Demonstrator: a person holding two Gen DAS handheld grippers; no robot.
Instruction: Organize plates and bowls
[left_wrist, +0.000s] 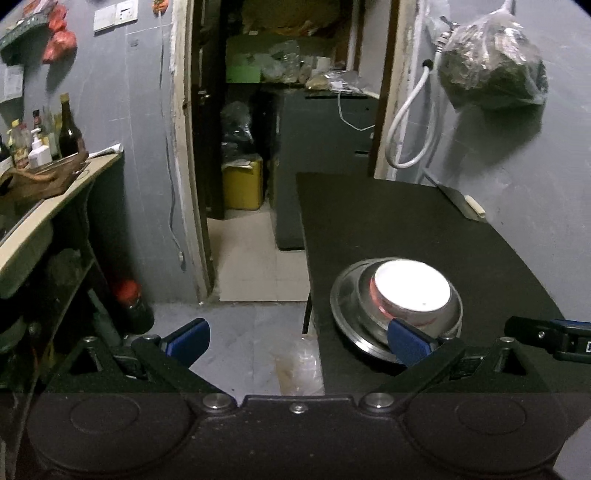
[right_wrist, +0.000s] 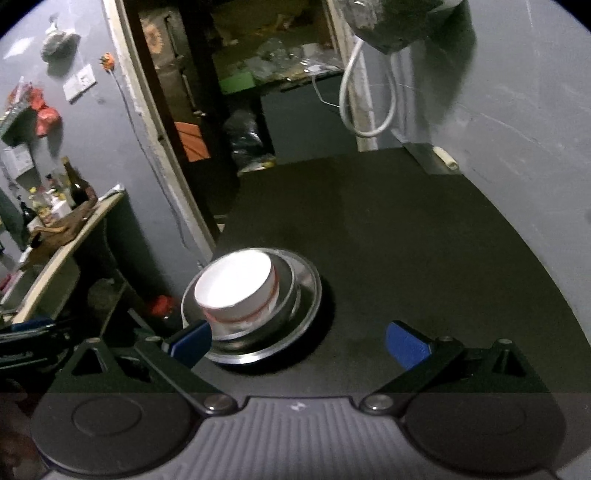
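A white bowl with a red band (left_wrist: 412, 288) sits inside a steel bowl (left_wrist: 445, 320), which rests on a steel plate (left_wrist: 345, 310), stacked near the left front edge of a black table (left_wrist: 388, 221). My left gripper (left_wrist: 299, 341) is open and empty, hovering off the table's left edge, its right finger just in front of the stack. In the right wrist view the white bowl (right_wrist: 236, 286) sits in the steel bowl (right_wrist: 286, 301) on the plate (right_wrist: 310, 291). My right gripper (right_wrist: 299, 341) is open and empty, right of the stack.
A cleaver (left_wrist: 460, 201) lies at the table's far right by the grey wall. A bagged bundle (left_wrist: 491, 66) and white hose (left_wrist: 406, 122) hang above. A counter with bottles (left_wrist: 70, 133) stands left. An open doorway (left_wrist: 258, 147) lies beyond.
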